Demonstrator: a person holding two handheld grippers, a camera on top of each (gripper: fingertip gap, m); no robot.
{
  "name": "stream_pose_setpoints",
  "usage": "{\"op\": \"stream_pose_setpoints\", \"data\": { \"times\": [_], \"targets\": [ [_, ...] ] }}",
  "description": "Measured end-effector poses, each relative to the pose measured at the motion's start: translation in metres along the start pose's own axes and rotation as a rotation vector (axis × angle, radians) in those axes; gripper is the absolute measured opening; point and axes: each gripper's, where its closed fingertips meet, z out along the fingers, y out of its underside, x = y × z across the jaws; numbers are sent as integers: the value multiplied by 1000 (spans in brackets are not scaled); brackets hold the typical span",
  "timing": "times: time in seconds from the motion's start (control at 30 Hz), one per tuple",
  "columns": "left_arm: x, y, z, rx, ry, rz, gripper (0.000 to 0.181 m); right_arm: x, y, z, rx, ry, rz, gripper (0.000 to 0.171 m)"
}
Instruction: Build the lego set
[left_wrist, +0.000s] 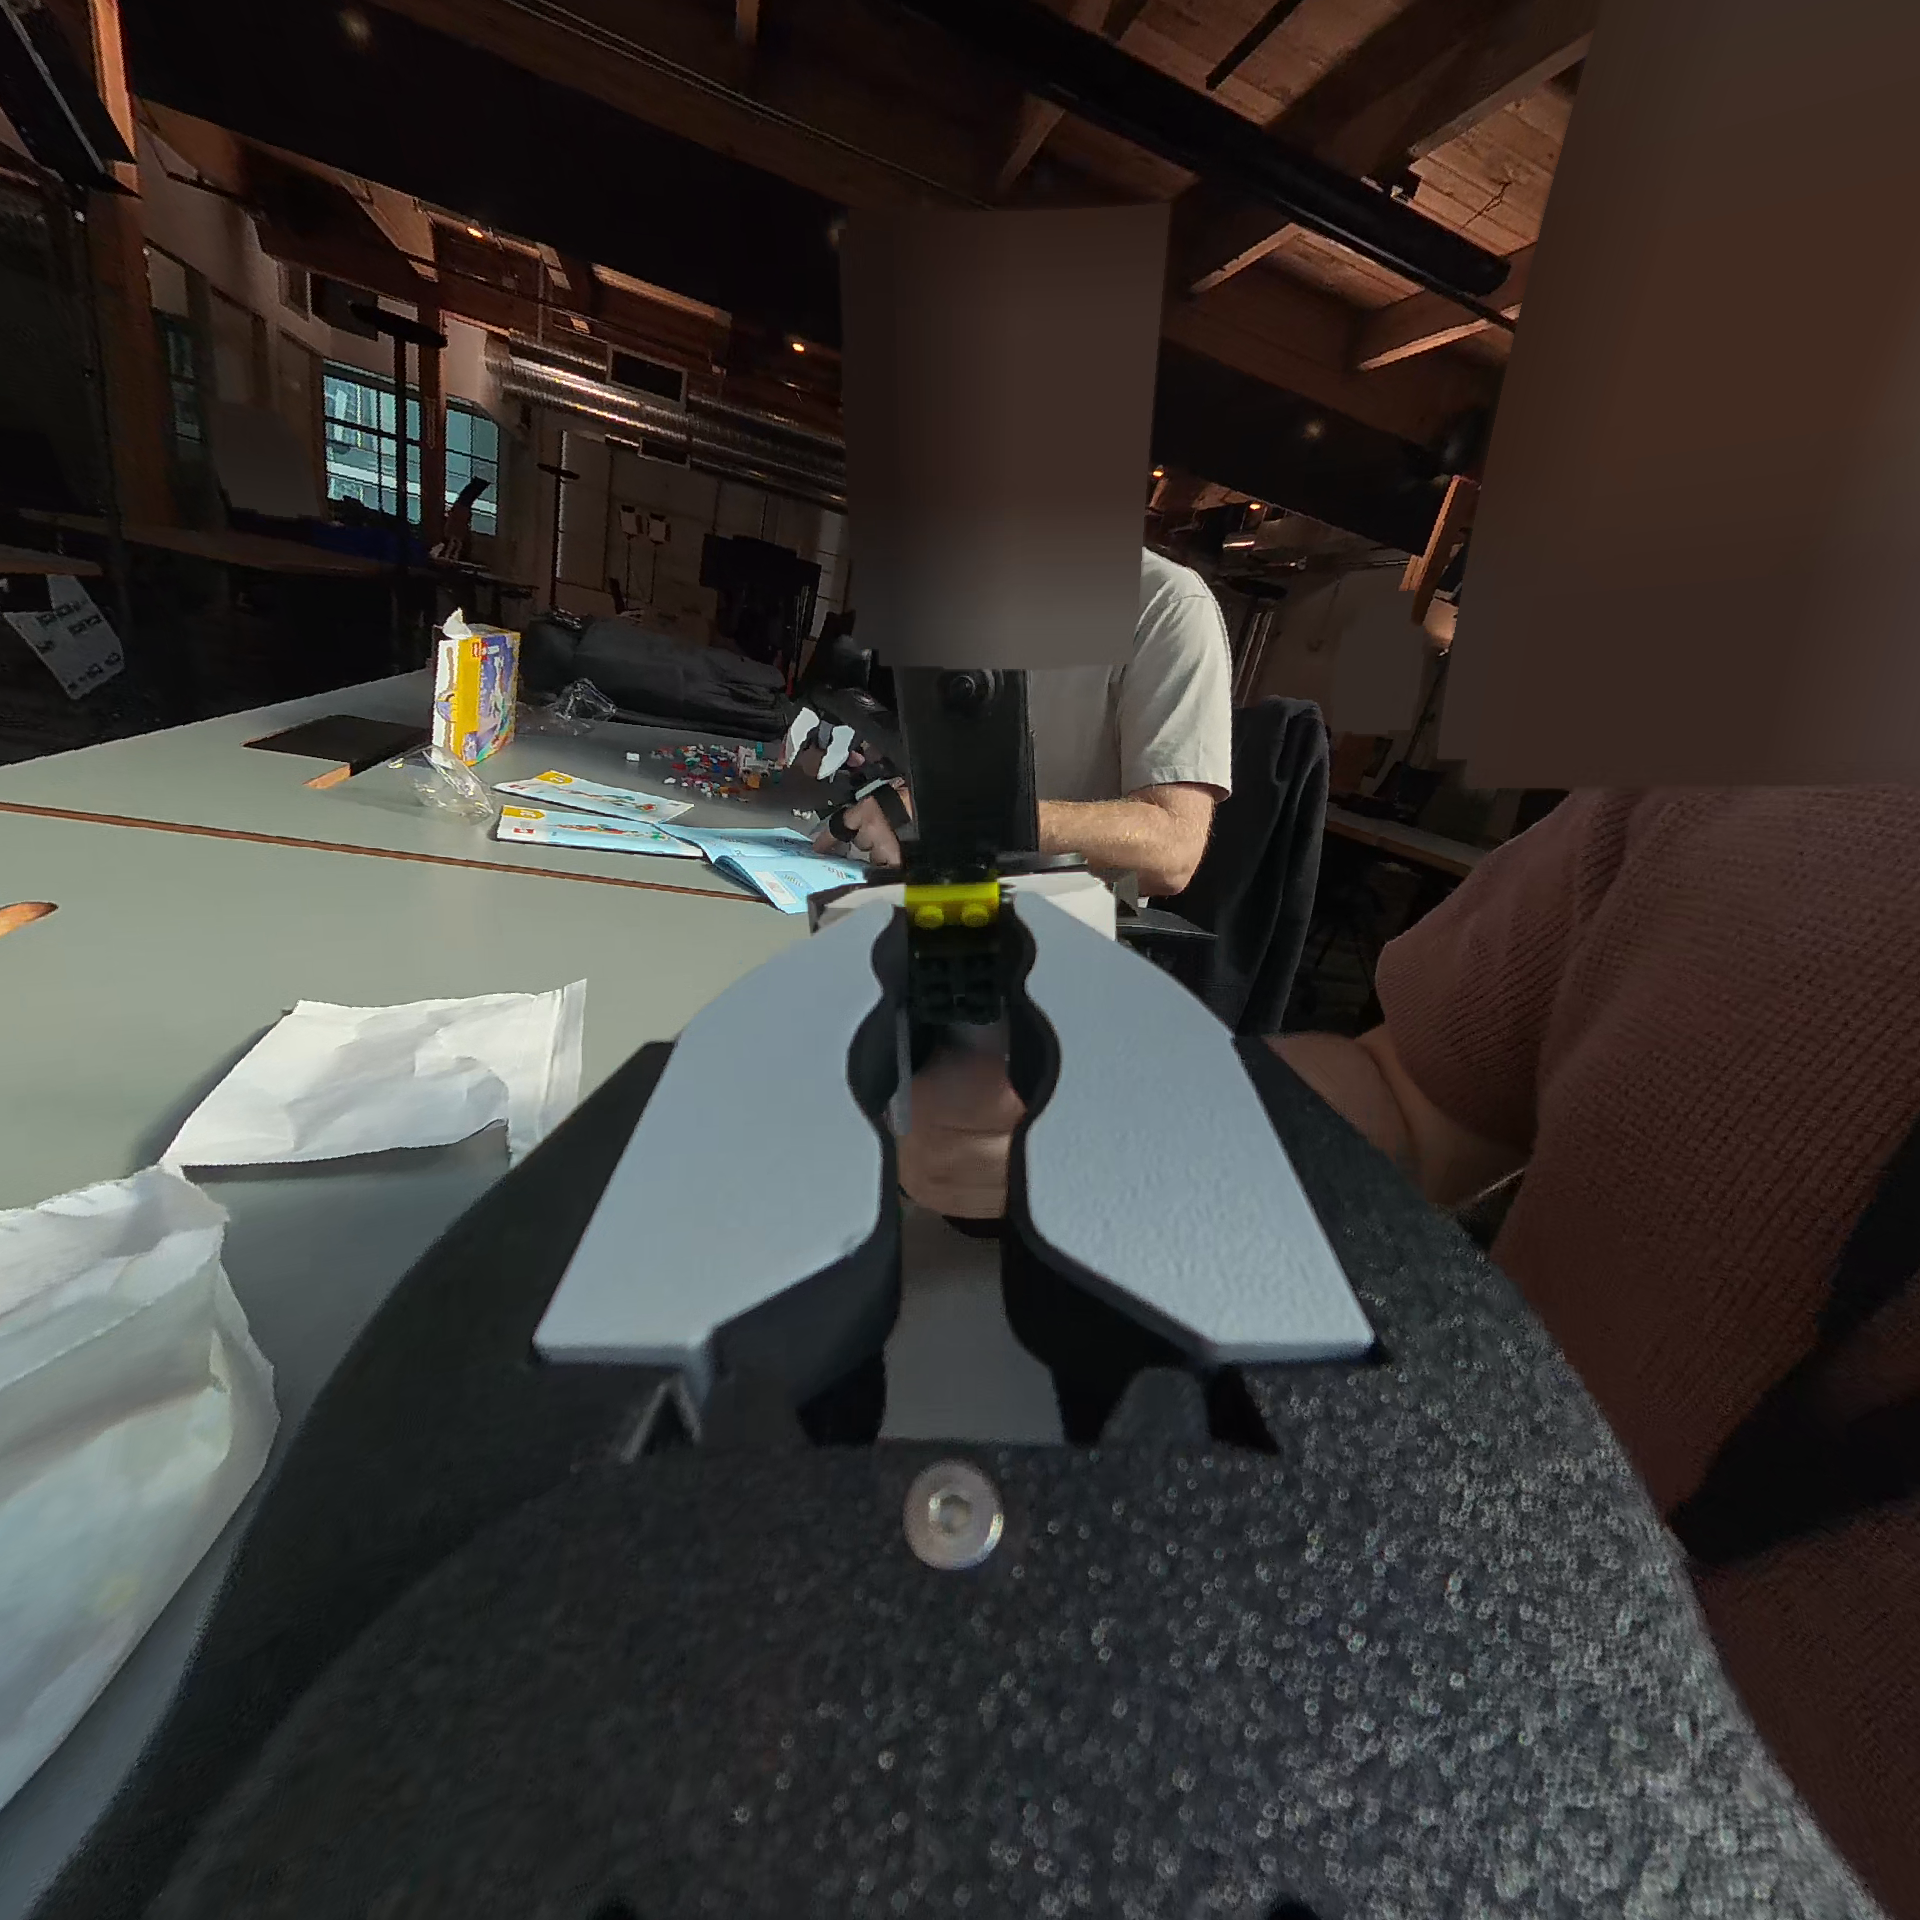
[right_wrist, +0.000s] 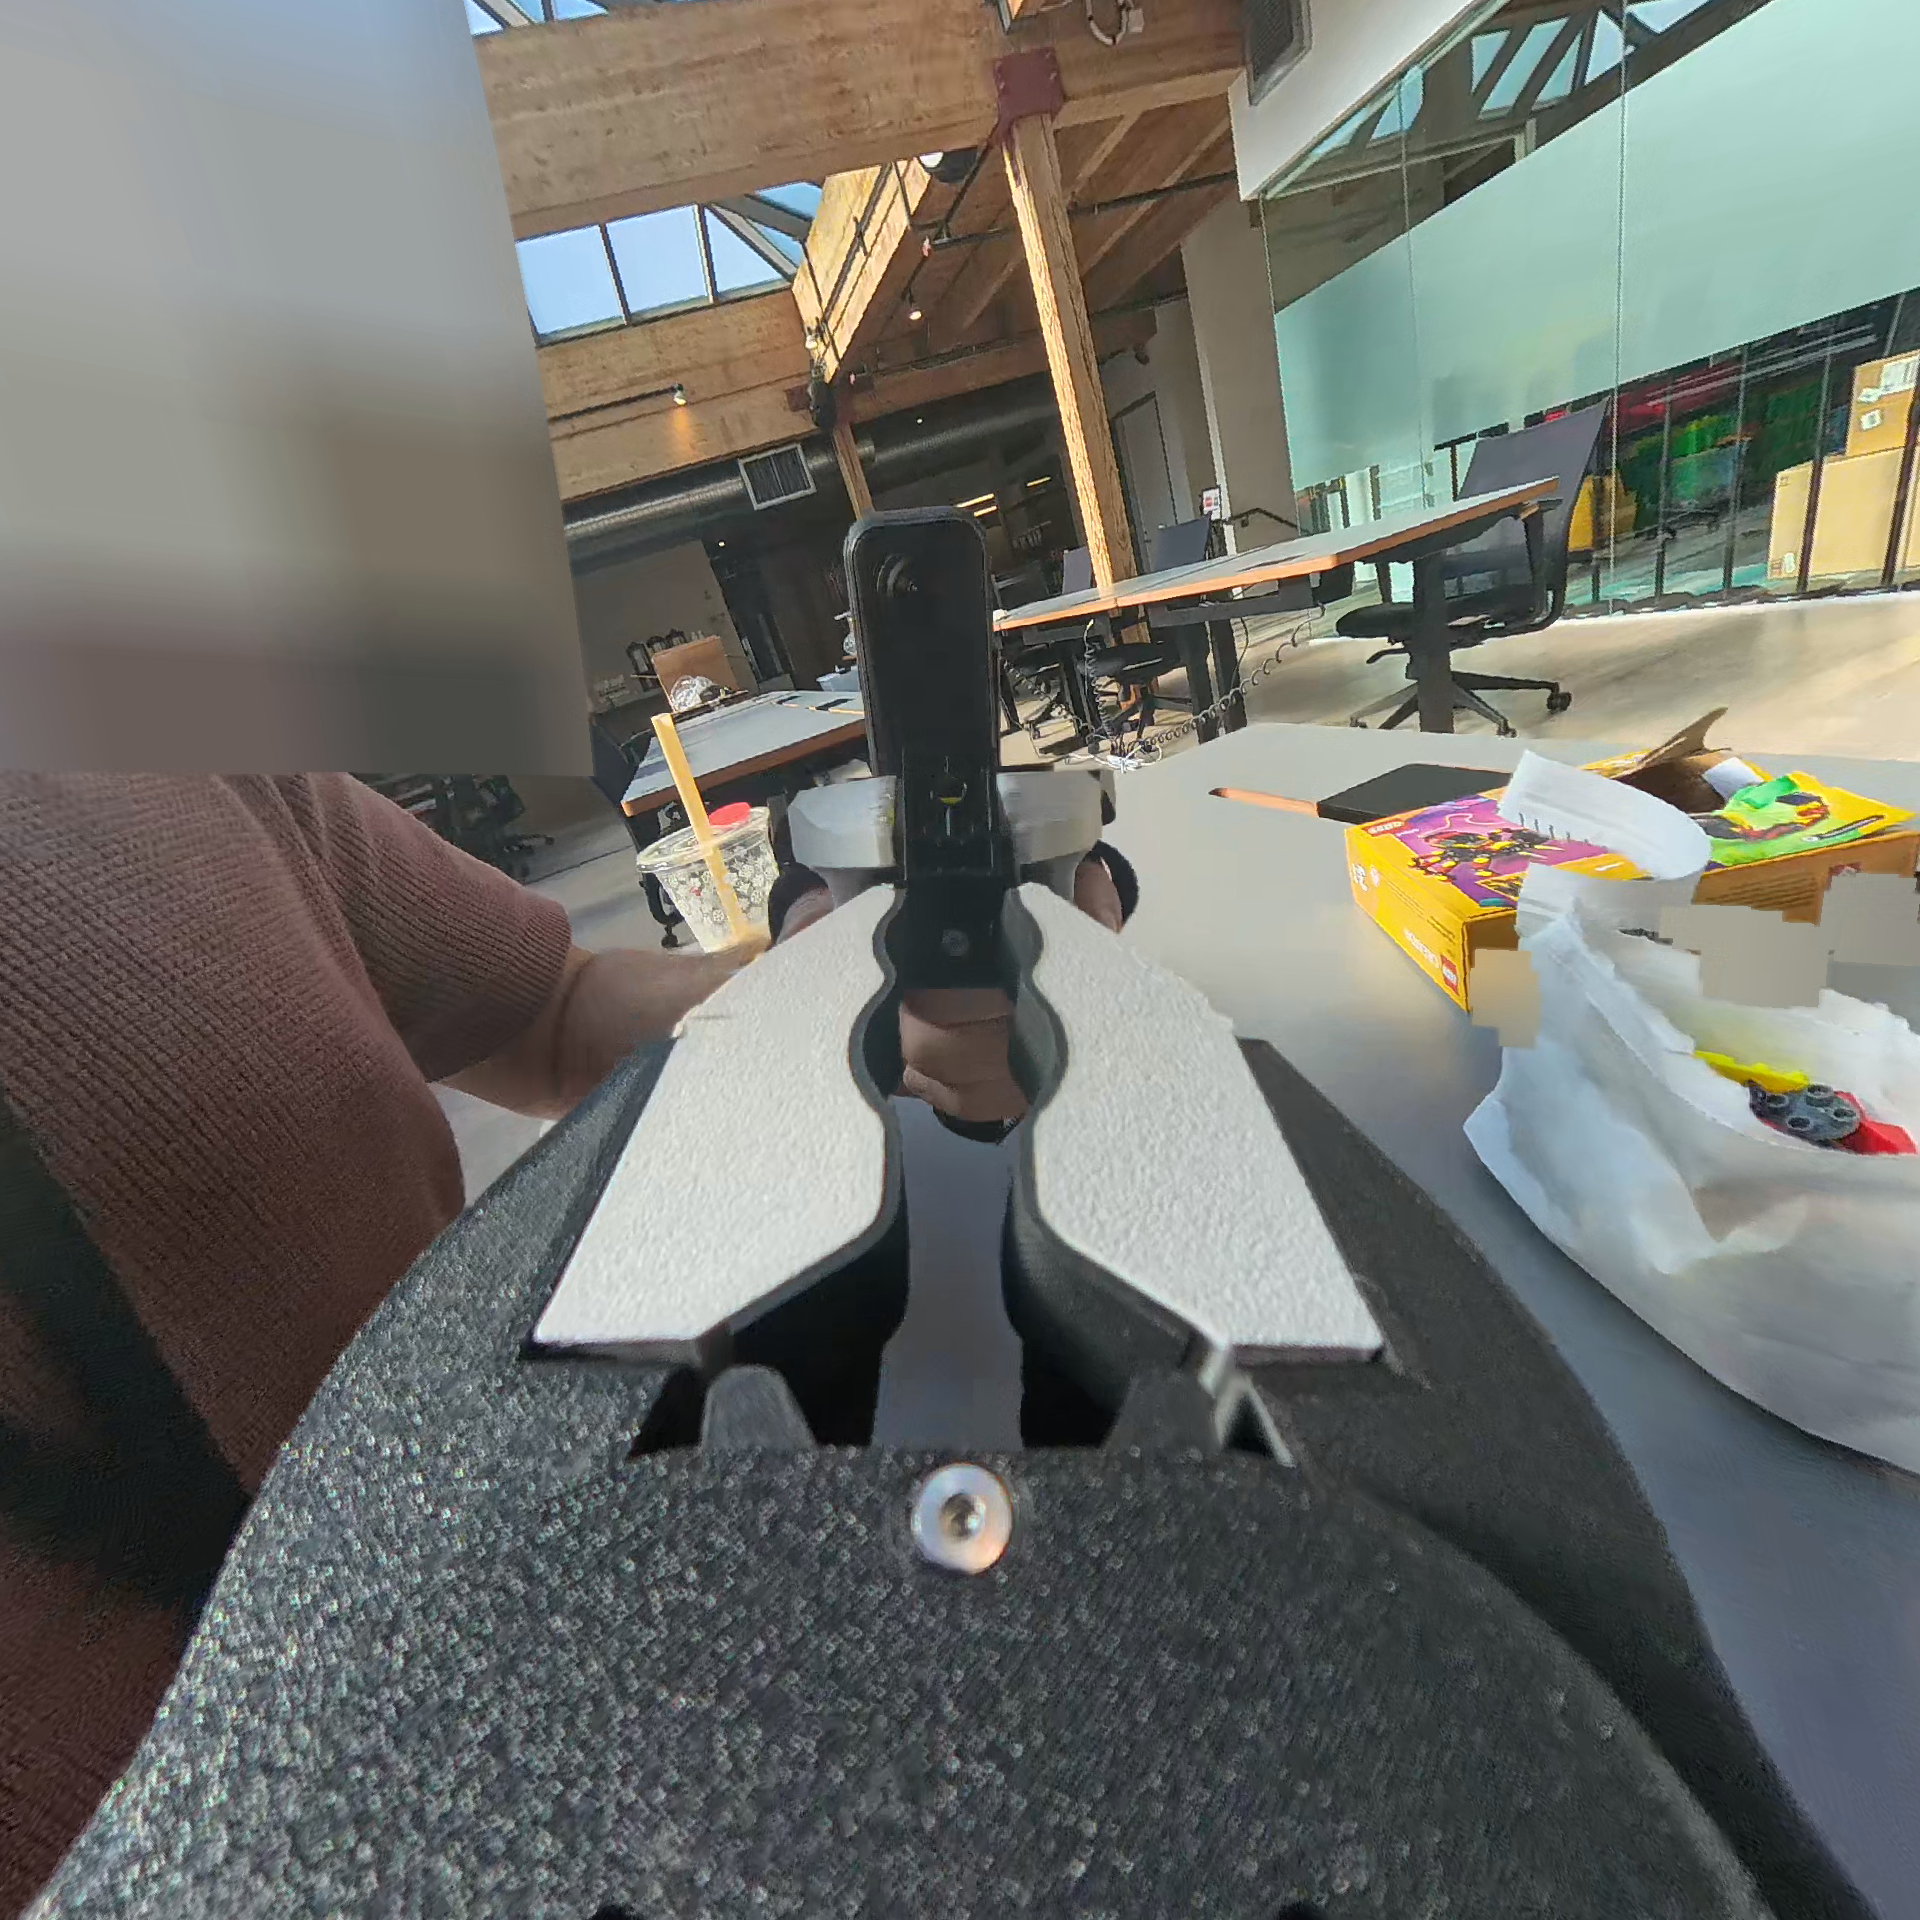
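In the left wrist view, my left gripper (left_wrist: 951, 940) is shut on a small black lego assembly (left_wrist: 951, 987) with a yellow plate (left_wrist: 951, 906) at its far end, held in the air above the grey table (left_wrist: 260, 935). The right gripper faces it head-on, and its black camera mount (left_wrist: 966, 769) rises just behind the plate. In the right wrist view, my right gripper (right_wrist: 951, 920) is closed around a black part (right_wrist: 951, 940) of the same assembly. The left gripper's camera (right_wrist: 920, 644) stands right behind it. My hands show through the gaps between the fingers.
White paper bags (left_wrist: 384, 1070) lie on the table to the left. Across it, another person works with booklets (left_wrist: 623, 821), loose bricks (left_wrist: 717, 769) and a box (left_wrist: 473, 696). To the right are a yellow lego box (right_wrist: 1455, 904), a white bag holding bricks (right_wrist: 1714, 1195) and a plastic cup (right_wrist: 717, 873). My two grippers' fingertips are within a few centimetres of each other.
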Motion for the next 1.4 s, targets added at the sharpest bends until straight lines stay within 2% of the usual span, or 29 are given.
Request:
{"op": "stream_pose_setpoints", "data": {
  "times": [0.17,0.53,0.7,0.97,1.0,1.07,1.13,1.2,1.27,1.33,1.4],
  "targets": [
    [2,2,0,6,40,-32,16,-1,3,-3,-125,22,-17,16],
    [4,6,0,0,69,-47,16,-3,9,-4,-125,-11,34,16],
    [7,6,0,-33,65,18,15,-6,8,-6,-133,-16,34,16],
    [10,11,0,-77,92,44,16,-11,5,-10,-2,-74,247,15],
    [8,16,-1,-110,78,58,16,-9,2,-12,40,-67,277,15],
    [2,39,-3,-206,37,86,16,-10,-33,-31,244,-146,375,15],
    [-2,37,-6,-145,20,9,16,11,-14,-31,86,54,242,15],
    [-12,41,-11,-207,-34,79,16,11,-11,-34,98,23,283,15],
    [-27,38,-18,-249,-93,115,16,29,-4,-43,65,133,221,16],
    [-61,28,-29,-335,-228,207,16,46,-4,-47,25,208,180,16],
    [-91,16,-34,-453,-288,297,16,66,-7,-42,-75,282,107,16]
  ]
}}
